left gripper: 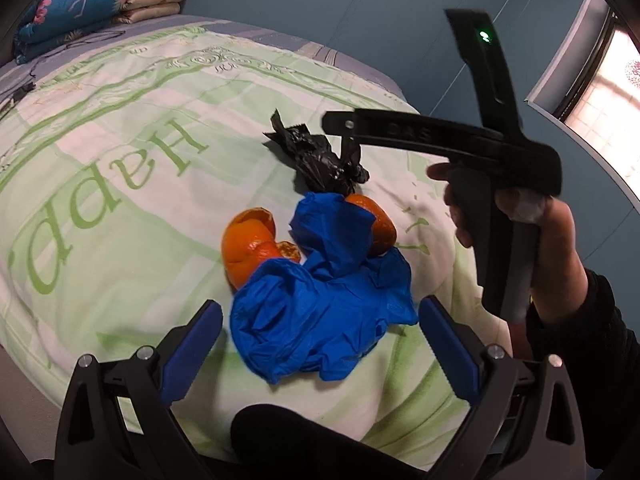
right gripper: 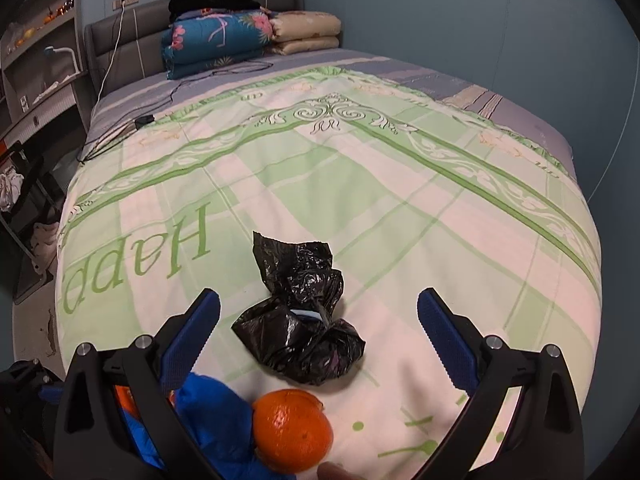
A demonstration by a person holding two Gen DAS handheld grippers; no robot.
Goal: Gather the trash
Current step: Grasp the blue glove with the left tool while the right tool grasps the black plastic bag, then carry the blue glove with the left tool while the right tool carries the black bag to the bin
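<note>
Gloves (left gripper: 320, 312), limp and light, want pinching at a bunched fold; both tongs (left gripper: 320, 344) (right gripper: 320, 344) gape wide, empty.

Right gripper (right gripper: 319, 322) (spread wide) above black bag (right gripper: 300, 328).

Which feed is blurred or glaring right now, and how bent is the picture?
Left wrist view: the right tool is motion-smeared, the window is blown out pink-white, while the blue glove stays sharp. Right wrist view: evenly lit, no glare, the black bag crisp. Both views: fisheye bows the bedspread edges, with dark corners.
</note>
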